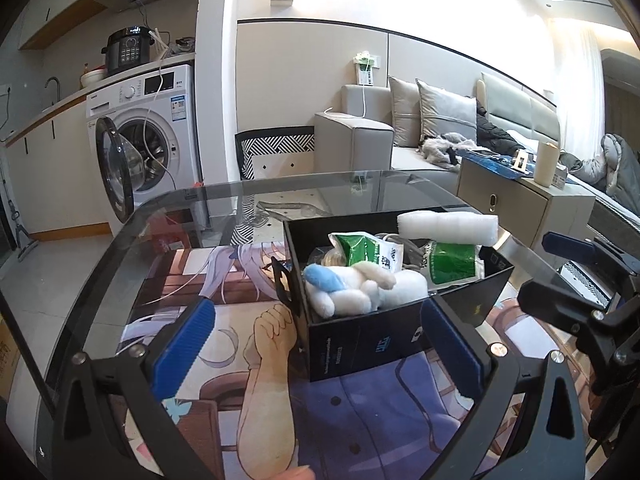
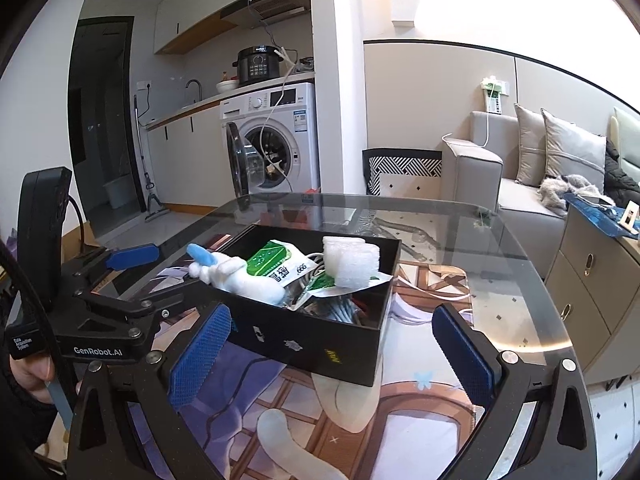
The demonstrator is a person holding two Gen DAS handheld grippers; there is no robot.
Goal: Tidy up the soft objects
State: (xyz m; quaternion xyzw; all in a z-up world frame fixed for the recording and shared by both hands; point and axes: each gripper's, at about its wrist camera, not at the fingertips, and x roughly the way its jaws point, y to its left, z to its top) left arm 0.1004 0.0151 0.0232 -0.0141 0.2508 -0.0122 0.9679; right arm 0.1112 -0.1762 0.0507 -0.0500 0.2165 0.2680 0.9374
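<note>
Both the left gripper (image 1: 316,344) and right gripper (image 2: 332,354) hover with jaws wide, holding nothing. The plush toy (image 1: 360,284) and foam roll (image 1: 448,226) already sit in the black box (image 2: 320,344), likely gathered for tidiness

You can read "GenRobot.AI" in white on the black body of the left gripper (image 2: 132,256), and "Data Acquisition System" on a small black tab at its rear. The green-and-white plastic packet (image 2: 280,266) in the black cardboard box (image 2: 340,354) shows "999". Other print is too small to read.
</note>
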